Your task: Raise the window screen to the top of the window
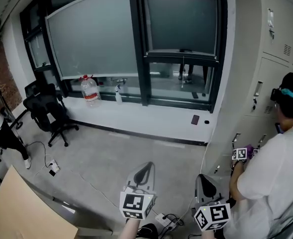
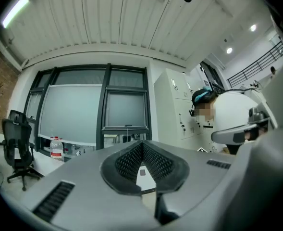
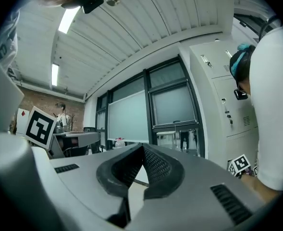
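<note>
Both grippers sit low in the head view, over the grey floor [image 1: 136,148] and well apart from the window. The left gripper [image 1: 144,173] has its jaws closed tip to tip with nothing between them, as its own view shows [image 2: 142,143]. The right gripper [image 1: 205,183] is likewise closed and empty [image 3: 142,147].

The window screen [image 1: 182,21] hangs in the narrow right-hand sash. It covers the upper part of that opening, and its bottom bar [image 1: 182,55] lies roughly halfway down, with clear glass below. A thin cord hangs from the middle of the bar.

On the white sill [image 1: 151,116] stand a large water bottle [image 1: 90,89] and, just beside it, a small spray bottle [image 1: 118,94]. A small dark flat item [image 1: 195,119], possibly a phone, lies further right. A black office chair [image 1: 49,111] stands on the floor to the left. At the right a person in a white shirt [image 1: 275,183] faces the pale lockers [image 1: 265,49].
</note>
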